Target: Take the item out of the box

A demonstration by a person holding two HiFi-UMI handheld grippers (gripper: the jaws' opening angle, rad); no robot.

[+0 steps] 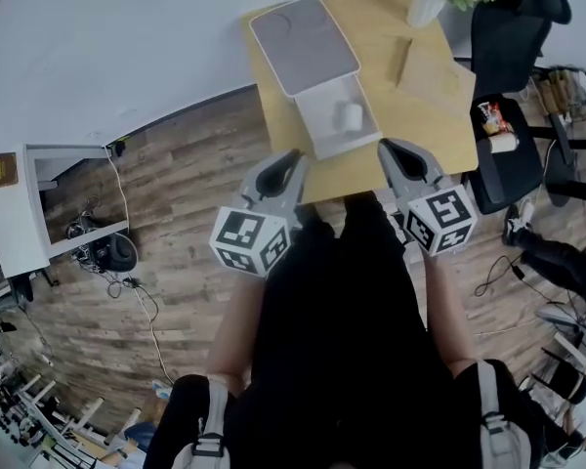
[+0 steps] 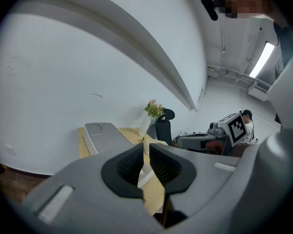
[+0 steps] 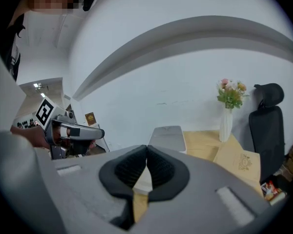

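Status: pre-grasp, removal not yet begun. I'm holding both grippers at the near edge of the desk (image 1: 430, 115), just short of the box (image 1: 320, 137), prob. to line up before reaching in.

L gripper (image 1: 291, 156): fingers (image 2: 129, 162) are standing a thin slit apart and gripping nothing; only box and desk are showing through the gap. R gripper (image 1: 389, 147): fingers (image 3: 161, 168) are clenched tip to tip, empty.

The box is sitting open on the desk, its grey lid (image 1: 303, 35) lying flipped back toward the wall, so the white tray is exposing its contents from above. The item (image 1: 349, 115), small and white, is resting inside the tray, toward its right side, untouched. The grippers are flanking the tray's near end, each just beside a corner, which is leaving either one free to go in.

Judgement: R is sitting on the item's side but needs opening first. Risk: the tray is looking light and may come up w/ the item, so L could steady the rim. Vase (image 1: 425, 8) and chair (image 1: 513, 47) are standing well apart from the box, no obstruction.
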